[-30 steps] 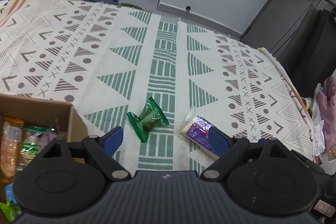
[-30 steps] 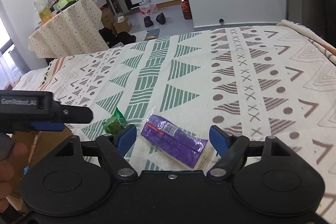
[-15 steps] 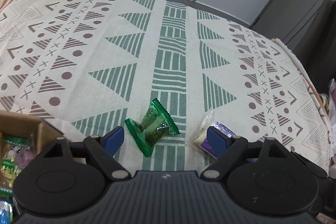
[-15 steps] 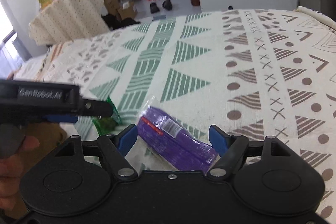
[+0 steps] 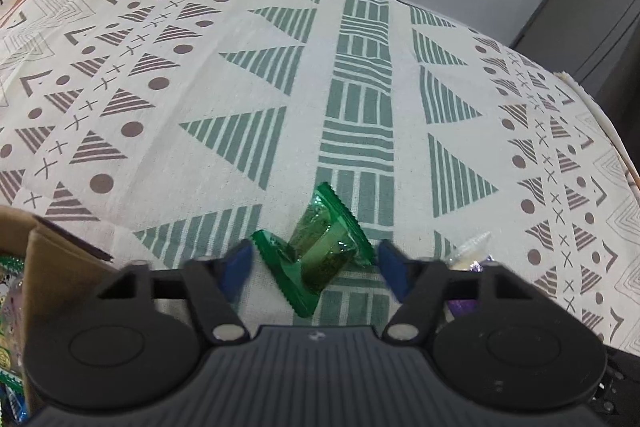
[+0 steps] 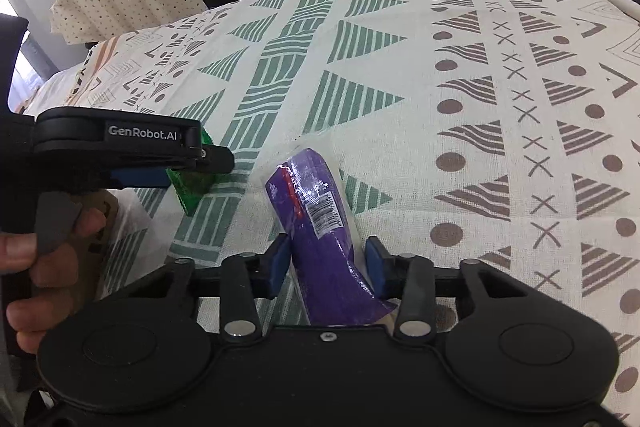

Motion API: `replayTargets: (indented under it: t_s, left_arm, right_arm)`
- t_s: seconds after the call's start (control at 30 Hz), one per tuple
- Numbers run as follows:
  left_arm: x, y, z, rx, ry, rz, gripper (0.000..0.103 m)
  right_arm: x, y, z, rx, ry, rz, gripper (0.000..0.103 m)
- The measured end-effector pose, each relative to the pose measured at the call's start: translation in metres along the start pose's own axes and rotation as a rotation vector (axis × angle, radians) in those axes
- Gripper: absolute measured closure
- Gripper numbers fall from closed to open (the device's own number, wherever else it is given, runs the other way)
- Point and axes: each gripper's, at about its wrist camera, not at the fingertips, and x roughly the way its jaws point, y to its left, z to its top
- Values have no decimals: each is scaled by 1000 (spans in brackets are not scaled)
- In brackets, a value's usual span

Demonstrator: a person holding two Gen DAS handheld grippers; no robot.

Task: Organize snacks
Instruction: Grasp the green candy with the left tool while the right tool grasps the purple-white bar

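Nearly there: some snacks sit in the box [image 5: 60,263] at the worktop's near-left edge; right gripper [image 6: 326,263] jaws clamp the purple pack [image 6: 320,227], left gripper [image 5: 314,263] jaws straddle, half-open, the green candy [image 5: 320,247].

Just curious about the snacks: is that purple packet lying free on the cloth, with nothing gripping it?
No, the right gripper has closed its two blue pads on the purple packet, which is tilted up off the patterned cloth.

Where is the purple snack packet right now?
In the right wrist view the purple snack packet sits between the right tool's blue pads, its far end on the patterned tablecloth, right of the green candy wrapper.
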Motion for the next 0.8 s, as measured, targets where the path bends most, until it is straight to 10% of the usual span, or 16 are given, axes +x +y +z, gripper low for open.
replayTargets:
  t_s: [0.2, 0.8]
  left_arm:
    - [-8, 2, -3, -20, -9, -3, 68]
    - [-93, 5, -14, -23, -96, -75, 68]
  right_arm:
    - [-4, -2, 1, 31, 1, -1, 69]
    - [-43, 8, 5, 139, -95, 79, 71]
